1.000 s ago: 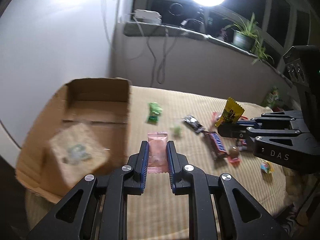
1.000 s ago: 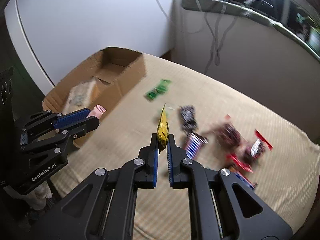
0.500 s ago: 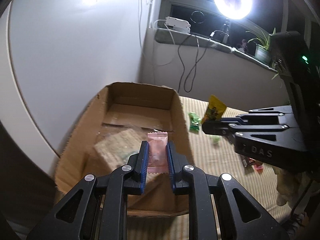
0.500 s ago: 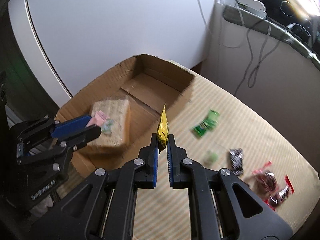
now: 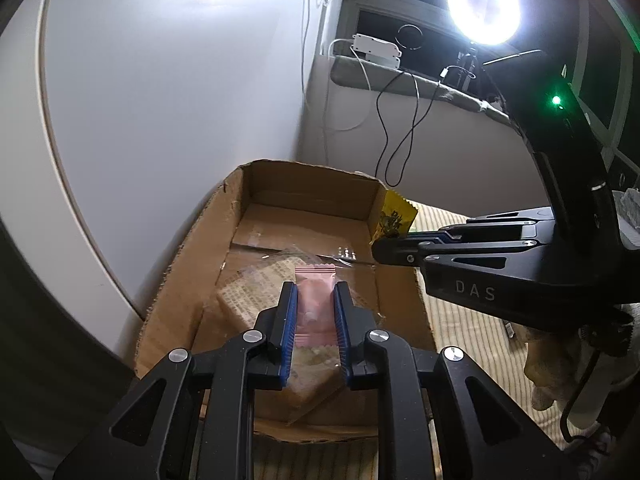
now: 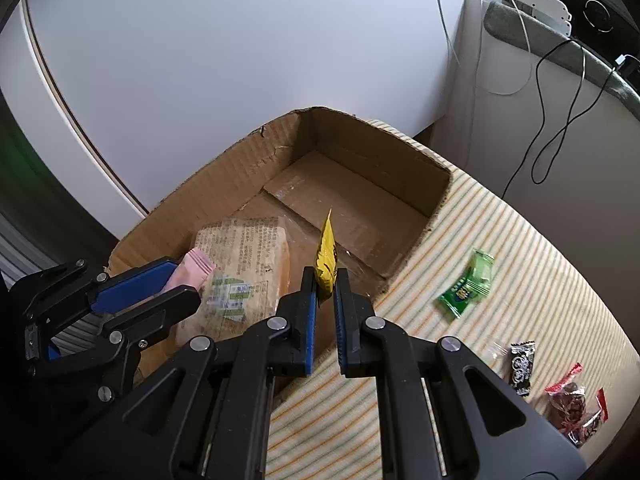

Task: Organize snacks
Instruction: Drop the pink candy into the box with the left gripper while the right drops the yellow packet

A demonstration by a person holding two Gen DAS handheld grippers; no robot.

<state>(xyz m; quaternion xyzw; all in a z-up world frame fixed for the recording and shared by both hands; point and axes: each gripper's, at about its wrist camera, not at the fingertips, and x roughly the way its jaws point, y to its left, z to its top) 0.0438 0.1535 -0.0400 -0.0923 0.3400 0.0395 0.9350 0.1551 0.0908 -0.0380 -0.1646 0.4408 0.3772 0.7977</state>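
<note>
- In the left wrist view, a white curved panel (image 5: 168, 120) is seen filling the upper left of the frame.
- An open cardboard box (image 5: 192, 280) is seen at centre left, resting on a striped cloth (image 5: 472, 340).
- A large clear-wrapped tan packet printed with text (image 5: 256, 292) is seen lying inside the box, on its floor.
- The left gripper (image 5: 315, 332) is shown at lower centre, clamped on a pink snack packet (image 5: 314, 304); the packet is pinched between the blue pads and is held above the tan packet, over the box interior.
- The right gripper (image 5: 394, 240) is seen entering from the right edge, pressed together on a yellow snack packet (image 5: 394, 216), which is held at the box's right wall, near the far right corner.
- A ring light (image 5: 482, 8) is seen glaring at upper right, above a sill with a white power adapter (image 5: 376, 50) and hanging cables.
- In the right wrist view, the left gripper (image 6: 176, 280) is shown at lower left with the pink snack packet (image 6: 192, 270) sticking out of its tips, over the tan packet (image 6: 244, 264).
- The right gripper (image 6: 325, 312) is shown at lower centre, closed on the lower end of the yellow snack packet (image 6: 326, 256), which stands upright, edge-on, over the box's near right side.
- On the striped cloth (image 6: 520, 240) to the right of the box (image 6: 360, 148), a green candy packet (image 6: 468, 284) is seen lying alone.
- At lower right, a black-and-white wrapped candy (image 6: 522, 364) and red-wrapped snacks (image 6: 572, 404) are seen lying near each other.
</note>
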